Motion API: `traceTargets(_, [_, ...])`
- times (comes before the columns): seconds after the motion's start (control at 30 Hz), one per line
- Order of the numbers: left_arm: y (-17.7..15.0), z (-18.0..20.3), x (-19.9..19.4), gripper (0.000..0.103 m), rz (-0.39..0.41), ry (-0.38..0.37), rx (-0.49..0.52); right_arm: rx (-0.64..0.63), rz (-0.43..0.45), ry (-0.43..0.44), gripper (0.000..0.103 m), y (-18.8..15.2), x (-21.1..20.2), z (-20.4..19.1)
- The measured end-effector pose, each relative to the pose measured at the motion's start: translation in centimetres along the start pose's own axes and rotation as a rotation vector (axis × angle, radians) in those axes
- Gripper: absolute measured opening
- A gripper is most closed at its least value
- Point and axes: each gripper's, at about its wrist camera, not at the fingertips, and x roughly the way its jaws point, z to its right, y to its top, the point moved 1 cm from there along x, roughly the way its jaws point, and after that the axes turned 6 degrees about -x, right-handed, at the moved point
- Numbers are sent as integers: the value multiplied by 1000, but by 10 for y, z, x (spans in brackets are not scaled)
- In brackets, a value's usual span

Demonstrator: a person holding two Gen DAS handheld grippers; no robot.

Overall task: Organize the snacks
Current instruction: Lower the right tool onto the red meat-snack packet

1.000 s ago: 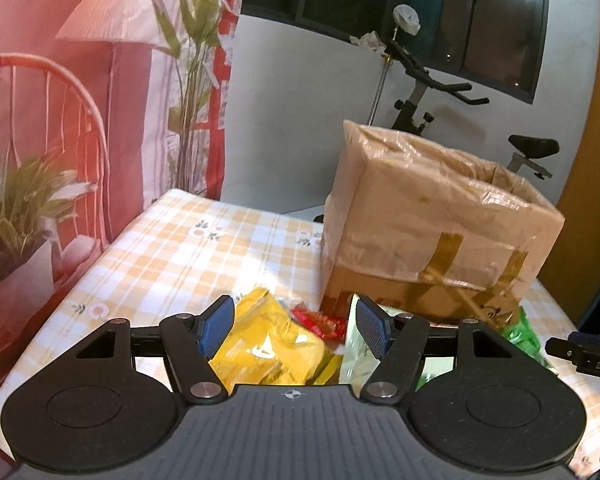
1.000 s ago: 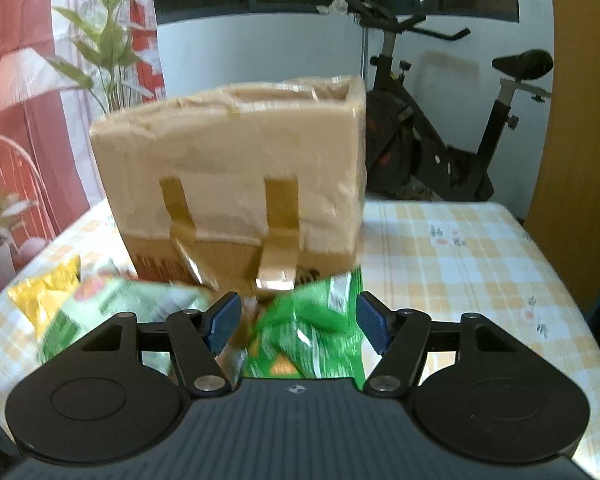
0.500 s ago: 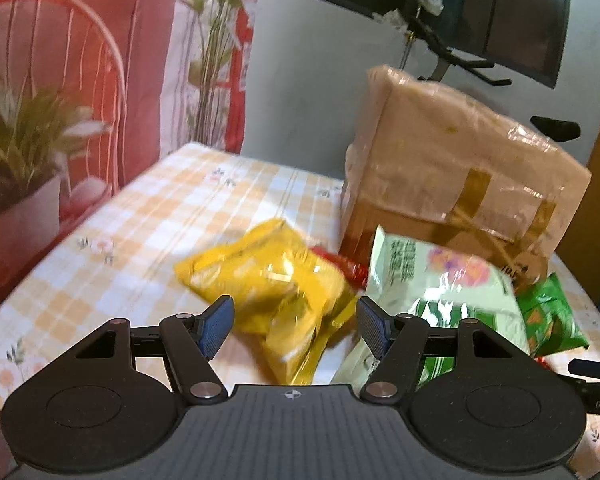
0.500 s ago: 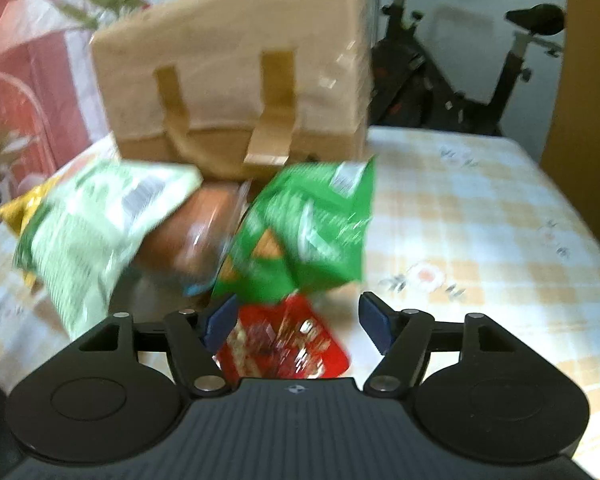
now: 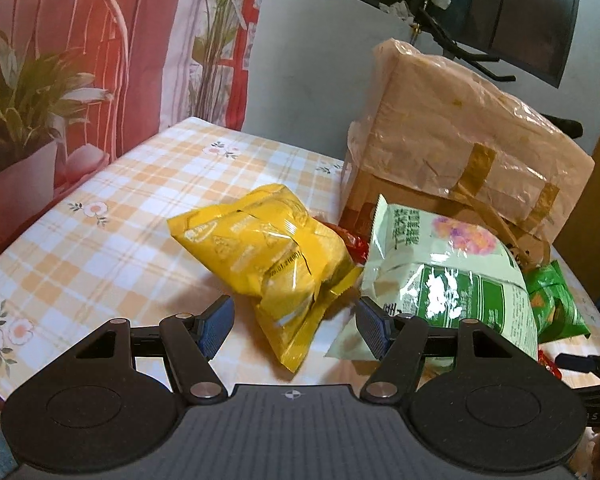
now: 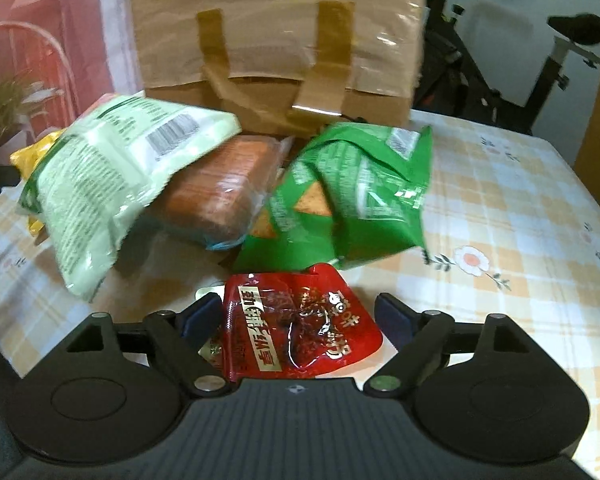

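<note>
A yellow snack bag [image 5: 268,248] lies on the checked tablecloth, and its near corner reaches in between the fingers of my left gripper [image 5: 294,324]. That gripper is open and its pads stand clear of the bag. Beside it are a pale green bag [image 5: 440,280] and a dark green bag [image 5: 552,304]. In the right wrist view a flat red packet [image 6: 300,320] lies between the fingers of my right gripper [image 6: 296,312]. Its jaws are opening and not pressing the packet. Behind lie the dark green bag [image 6: 352,196], an orange-brown packet [image 6: 220,196] and the pale green bag [image 6: 112,184].
A taped cardboard box [image 5: 460,140] stands at the back of the table [image 5: 100,240], right behind the snacks. A potted plant [image 5: 16,120] sits off the table's left edge. An exercise bike [image 6: 540,60] stands beyond the far right corner.
Both grippers have sunk toward the table and tipped down. The right jaws have widened, and the red packet has come into view between them. The left jaws kept their width.
</note>
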Motion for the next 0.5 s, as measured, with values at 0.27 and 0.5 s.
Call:
traceTargets(0.27, [-7,2,-2,69,-3,-1,20,-14,10,10,90,-6,8,-3])
traceTargets(0.5, [-12,3,1,69,-12,9,25,104,92,17,88,-18,4,15])
